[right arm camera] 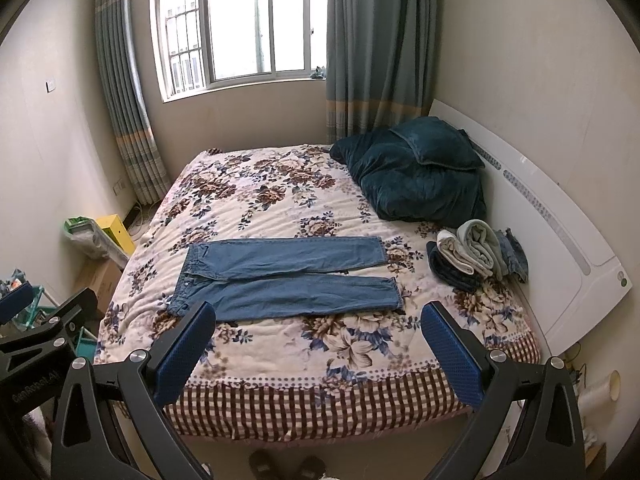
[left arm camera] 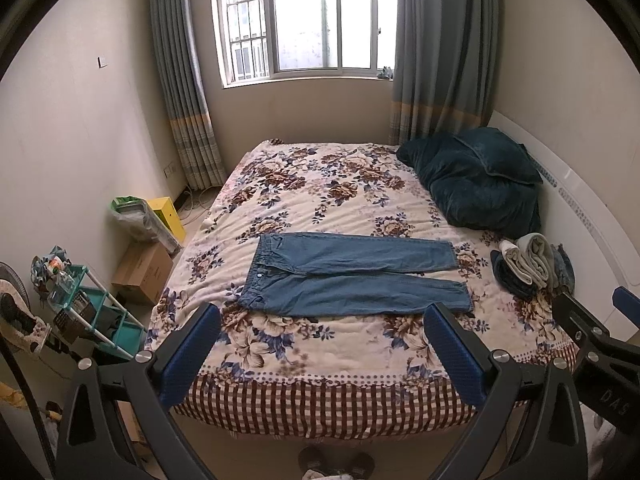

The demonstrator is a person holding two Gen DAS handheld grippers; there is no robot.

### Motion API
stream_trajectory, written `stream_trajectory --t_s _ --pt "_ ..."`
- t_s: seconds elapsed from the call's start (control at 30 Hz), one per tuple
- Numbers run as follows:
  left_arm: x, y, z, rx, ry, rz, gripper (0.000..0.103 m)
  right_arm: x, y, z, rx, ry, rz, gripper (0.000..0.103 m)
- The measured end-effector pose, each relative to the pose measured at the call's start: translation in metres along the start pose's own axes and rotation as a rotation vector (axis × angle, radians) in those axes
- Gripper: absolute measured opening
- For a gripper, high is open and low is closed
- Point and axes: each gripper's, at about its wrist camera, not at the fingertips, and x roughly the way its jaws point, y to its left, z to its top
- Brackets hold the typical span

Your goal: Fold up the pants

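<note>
Blue denim pants (left arm camera: 348, 278) lie flat and unfolded on the floral bed cover (left arm camera: 320, 184), waistband at the left, both legs running right. They also show in the right wrist view (right arm camera: 284, 276). My left gripper (left arm camera: 322, 312) is open and empty, held above the near edge of the bed, short of the pants. My right gripper (right arm camera: 318, 310) is open and empty at the same near edge. The right gripper's body shows at the right of the left wrist view (left arm camera: 592, 332).
A pile of folded clothes (left arm camera: 532, 266) sits at the bed's right side, with dark teal pillows (left arm camera: 476, 176) behind it. A white headboard (right arm camera: 560, 240) runs along the right. Boxes (left arm camera: 144, 268), a bag and a teal rack (left arm camera: 92, 316) stand left of the bed. Slippers (left arm camera: 336, 464) lie on the floor.
</note>
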Motion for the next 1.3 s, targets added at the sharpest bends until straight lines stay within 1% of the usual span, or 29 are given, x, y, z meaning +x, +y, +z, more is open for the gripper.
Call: stream_trajectory --t_s 0.53,0.73,0.83,1.0,1.13,1.27,1.3 --pt "-0.002 0.003 -0.007 -0.01 -0.001 0.004 0.103 -0.004 -0.003 0.003 0.017 -0.003 0.007 0.103" --pt "0.012 0.003 -0.006 -0.037 0.004 0.038 0.103 0.009 -0.014 0.005 0.045 0.002 0.006 0.103" --pt "0.029 0.0 -0.006 -0.05 0.004 0.068 0.103 0.03 -0.02 0.003 0.071 0.006 -0.003 0.103" --pt "0.074 -0.004 -0.001 -0.032 0.023 0.124 0.103 0.089 -0.026 0.006 0.092 0.025 -0.029 0.103" --pt "0.127 -0.004 0.008 -0.005 0.069 0.129 0.103 0.145 -0.02 0.013 0.082 0.054 -0.06 0.103" --pt "0.188 -0.001 0.026 0.01 0.116 0.11 0.103 0.212 -0.01 0.023 0.078 0.099 -0.093 0.103" --pt "0.201 -0.001 0.03 0.012 0.123 0.107 0.103 0.232 -0.007 0.028 0.085 0.112 -0.09 0.103"
